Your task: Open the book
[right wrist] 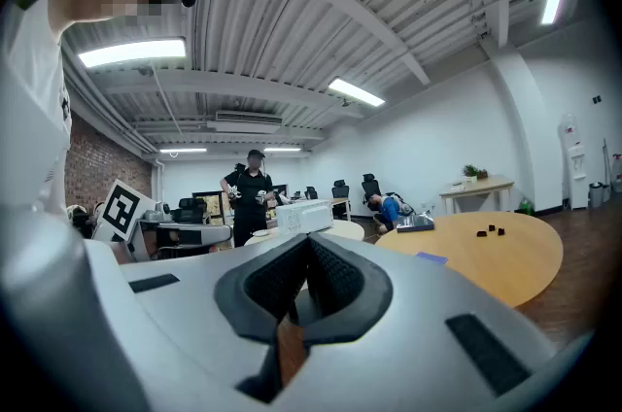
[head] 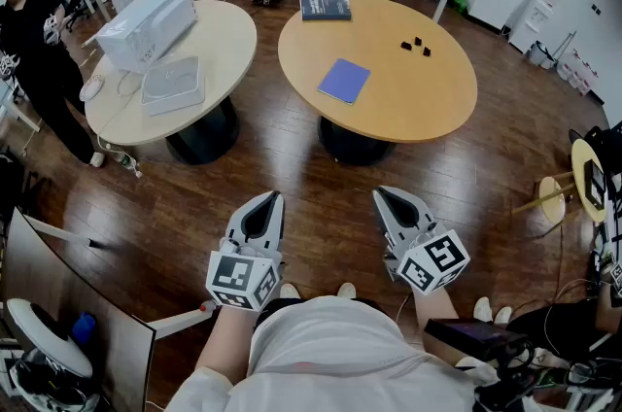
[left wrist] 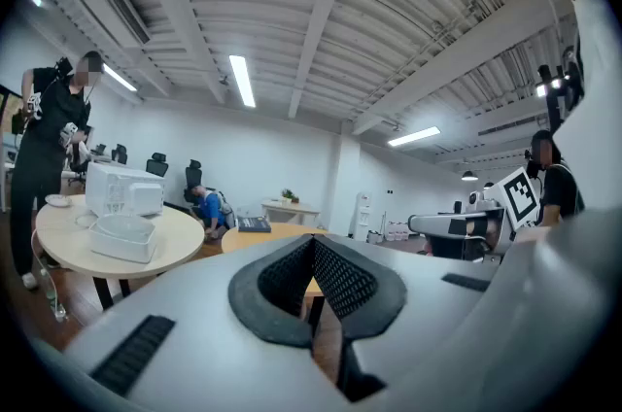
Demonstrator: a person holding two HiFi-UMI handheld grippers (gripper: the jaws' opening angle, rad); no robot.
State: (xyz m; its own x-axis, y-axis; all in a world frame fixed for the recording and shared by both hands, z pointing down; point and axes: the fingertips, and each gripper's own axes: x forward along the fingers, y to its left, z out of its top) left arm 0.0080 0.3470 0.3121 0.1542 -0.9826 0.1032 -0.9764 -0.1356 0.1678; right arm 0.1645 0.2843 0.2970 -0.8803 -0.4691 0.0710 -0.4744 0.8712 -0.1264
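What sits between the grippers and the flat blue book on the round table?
Nothing visible: only wooden floor and bare tabletop lie between the left gripper, right gripper and the flat blue book; small black pieces sit off to its right.

Three small black items on round table too small to identify, dark book cover print illegible, standing person cut by left edge

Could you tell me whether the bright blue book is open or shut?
Shut: the bright blue book lies flat, only its cover showing.
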